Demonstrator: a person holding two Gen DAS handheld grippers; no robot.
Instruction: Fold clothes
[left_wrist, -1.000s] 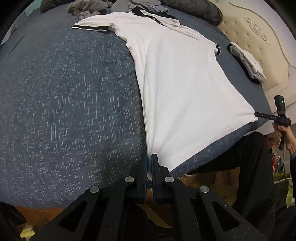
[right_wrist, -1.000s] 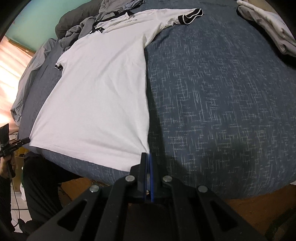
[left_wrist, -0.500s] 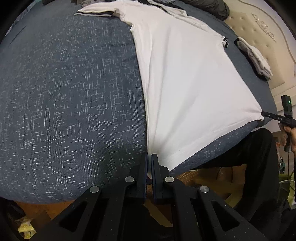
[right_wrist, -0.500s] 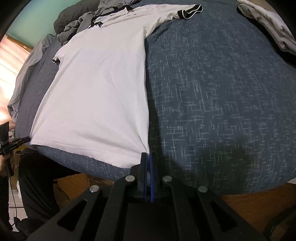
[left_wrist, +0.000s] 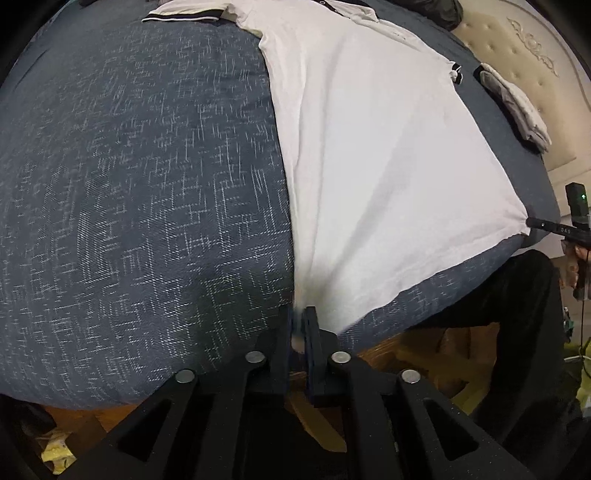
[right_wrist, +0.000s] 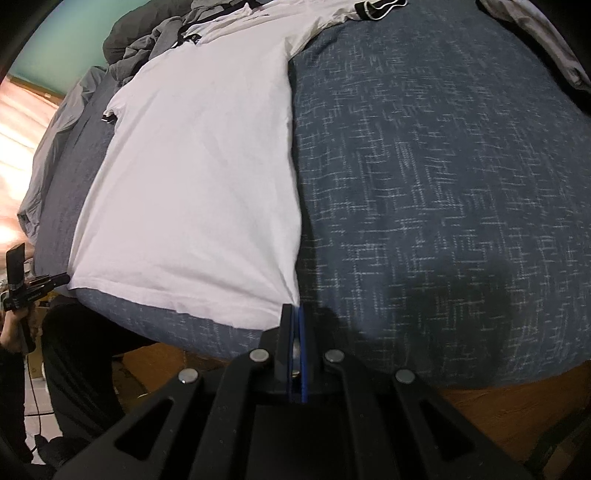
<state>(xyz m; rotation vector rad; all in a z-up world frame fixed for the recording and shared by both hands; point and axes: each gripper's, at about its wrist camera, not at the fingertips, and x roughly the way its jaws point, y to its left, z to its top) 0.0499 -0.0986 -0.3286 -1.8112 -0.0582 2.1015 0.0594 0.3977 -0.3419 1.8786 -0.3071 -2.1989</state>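
White polo shirt with black-trimmed sleeves lies spread flat on the dark blue patterned bedspread, its hem along the near edge of the bed. Left gripper has one hem corner between its jaws, which are opening, the cloth still caught in the narrow gap. Right gripper is clamped tight on the other hem corner. A folded grey garment sits near the tufted headboard; crumpled grey clothes lie beyond the collar
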